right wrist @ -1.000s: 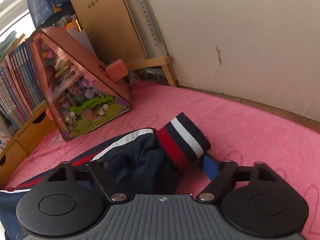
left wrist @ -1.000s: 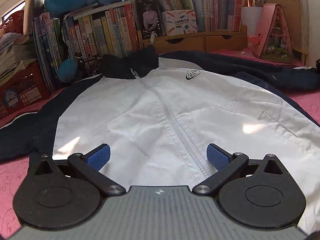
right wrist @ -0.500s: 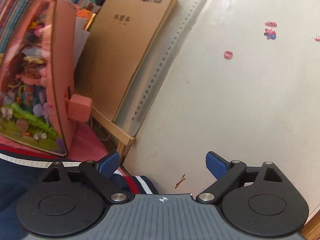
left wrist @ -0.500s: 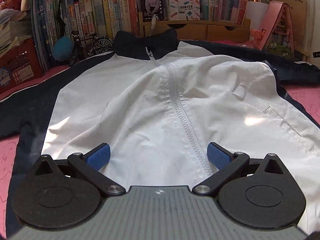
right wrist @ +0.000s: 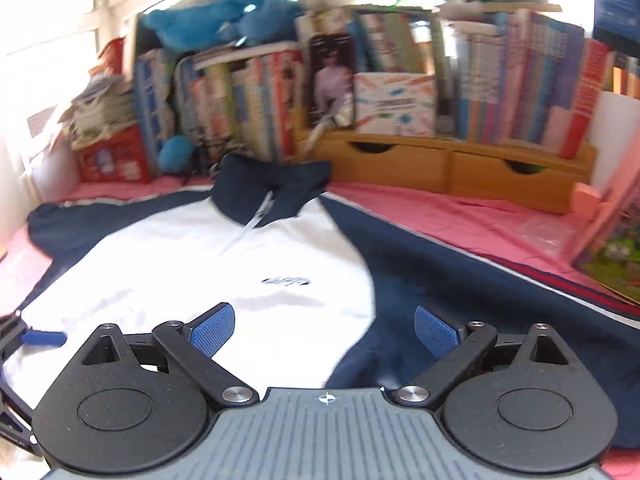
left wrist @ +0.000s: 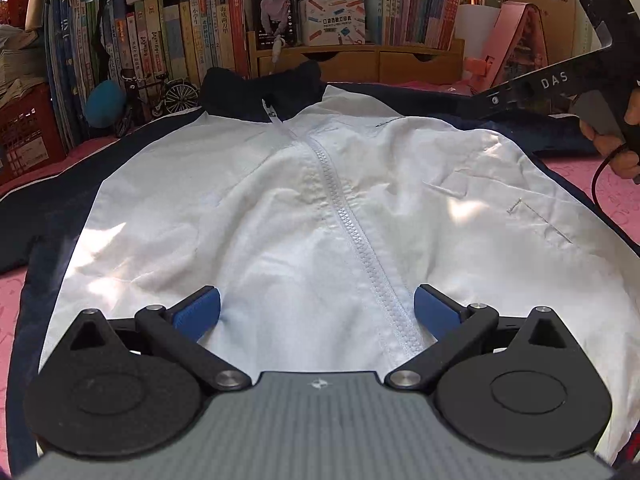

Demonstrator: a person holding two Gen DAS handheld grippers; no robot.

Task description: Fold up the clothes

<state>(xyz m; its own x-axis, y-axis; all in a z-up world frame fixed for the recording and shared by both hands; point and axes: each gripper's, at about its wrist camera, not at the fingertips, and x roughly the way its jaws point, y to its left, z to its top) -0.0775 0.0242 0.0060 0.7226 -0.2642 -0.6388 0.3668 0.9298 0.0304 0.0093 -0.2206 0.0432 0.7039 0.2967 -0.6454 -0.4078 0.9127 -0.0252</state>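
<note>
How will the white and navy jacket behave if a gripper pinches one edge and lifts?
Likely floppy: the jacket lies flat on the pink cover, with soft creases near its zipper, so the unheld part should sag. The thin fabric looks light. It may slip from a shallow pinch, though the hem seams should give better purchase.

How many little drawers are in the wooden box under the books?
2. The left drawer and the right drawer sit side by side in the wooden box, behind the jacket. None others show, though the view is blurry.
</note>
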